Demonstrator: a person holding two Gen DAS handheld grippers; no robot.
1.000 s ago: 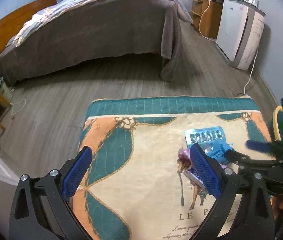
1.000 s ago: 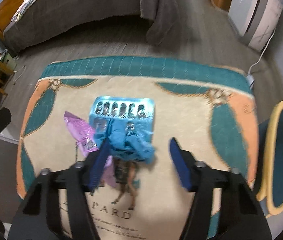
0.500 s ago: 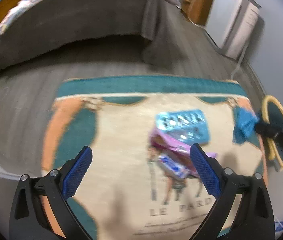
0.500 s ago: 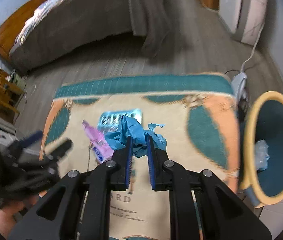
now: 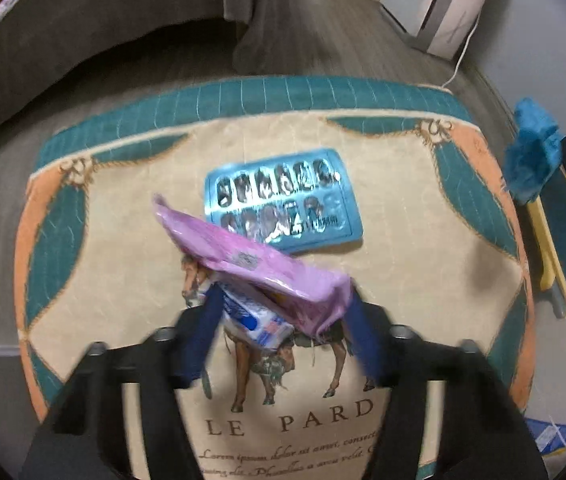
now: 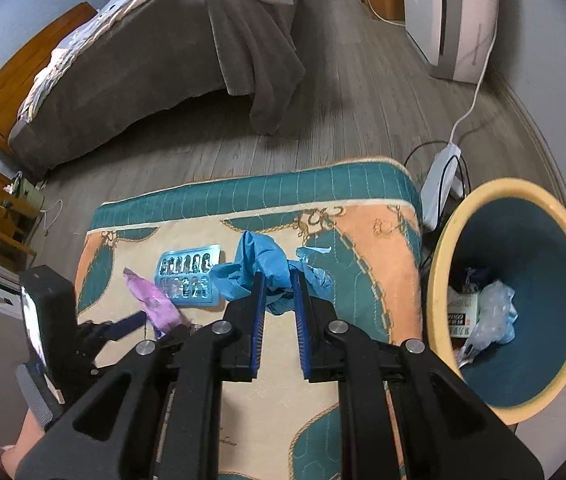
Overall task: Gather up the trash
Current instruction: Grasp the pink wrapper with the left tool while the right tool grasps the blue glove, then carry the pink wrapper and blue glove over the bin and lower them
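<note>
The right gripper [image 6: 278,288] is clamped on a crumpled blue glove [image 6: 259,268], its blue pads narrow with the glove bunched between and spilling out above them; it hangs over the quilted mat [image 6: 367,248], toward the edge nearest the waste bin [image 6: 439,256]. The left gripper [image 5: 283,312] is closing, its jaws blurred, with a pink wrapper [image 5: 259,264] between its fingers and a white-and-blue packet [image 5: 255,318] tucked under that wrapper; whether the pads already press on them cannot be told. These lie near the middle of the mat, over its printed horse. Just beyond the wrapper, farther up the mat, lies a blue blister pack [image 5: 283,204], its near corner covered by the wrapper. The bin, yellow-rimmed and teal inside, stands on the floor just beside the mat and holds a clear plastic bag [image 6: 493,316] and a small carton [image 6: 461,316]. Past the mat's far edge, across the wood floor [image 6: 355,92], stands a bed [image 6: 155,52] draped in a grey blanket.
</note>
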